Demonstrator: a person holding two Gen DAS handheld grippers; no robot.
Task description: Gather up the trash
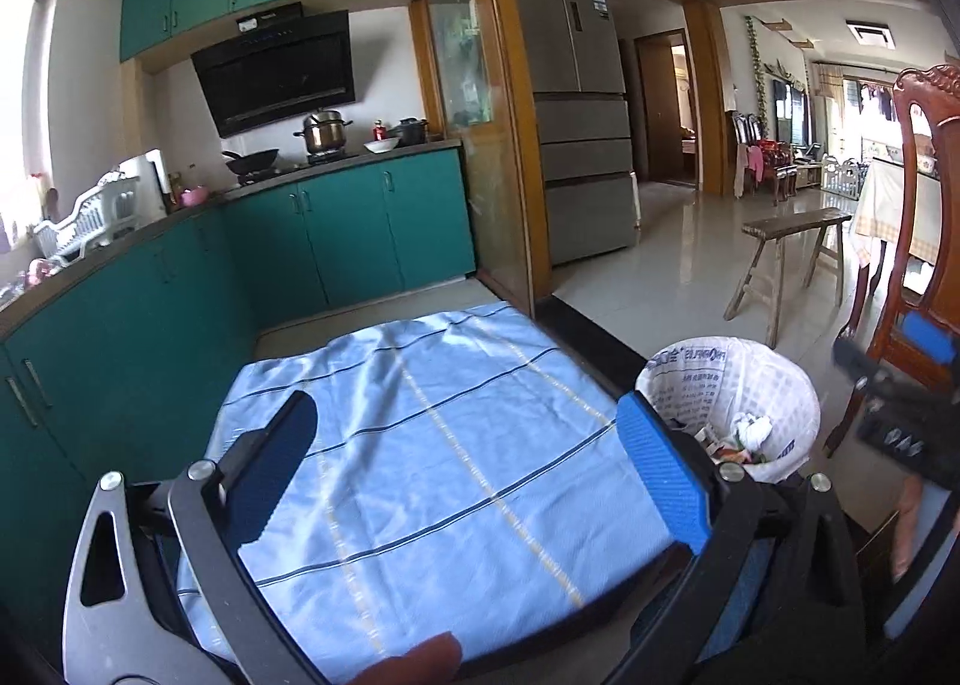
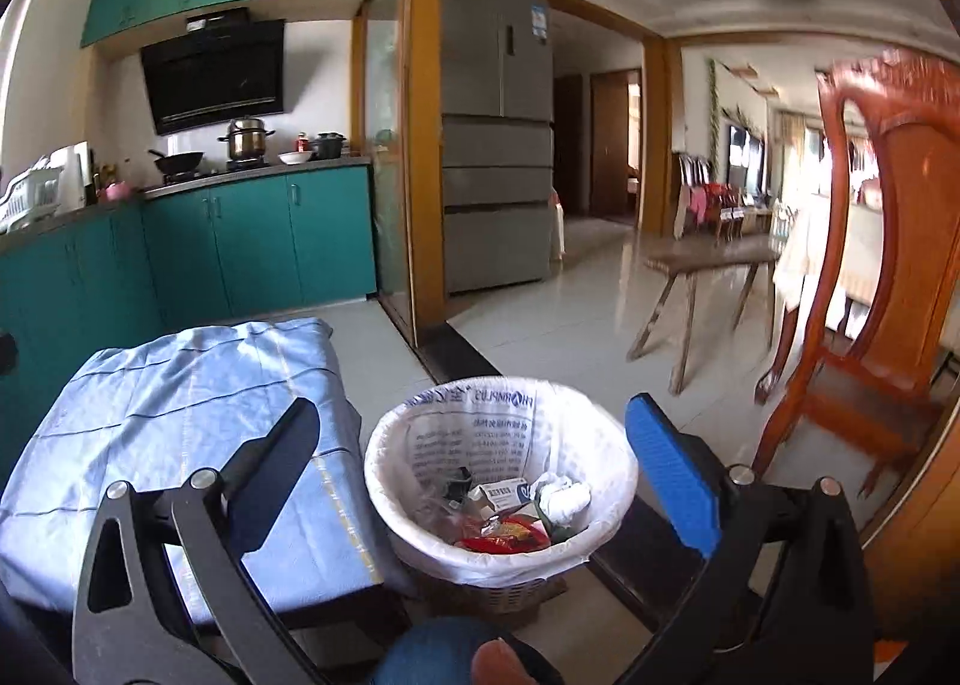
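A white-lined trash bin [image 2: 501, 475] stands on the floor beside a low table under a light blue striped cloth [image 2: 180, 433]. Inside it lie crumpled white paper [image 2: 564, 496], a small box [image 2: 501, 496] and a red wrapper [image 2: 510, 538]. My right gripper [image 2: 474, 475] hovers above and in front of the bin, open, nothing between its fingers. My left gripper [image 1: 468, 469] is open over the cloth [image 1: 432, 445] and holds nothing. In the left wrist view the bin [image 1: 729, 409] sits to the right, and the right gripper [image 1: 900, 379] shows blurred at the right edge.
A carved wooden chair [image 2: 870, 325] stands right of the bin, a wooden bench [image 2: 708, 289] farther back. Teal kitchen cabinets [image 1: 336, 241] line the left wall, a grey fridge [image 1: 576, 121] stands past the wooden door frame [image 1: 504, 145]. Tiled floor [image 2: 570, 313] stretches beyond the bin.
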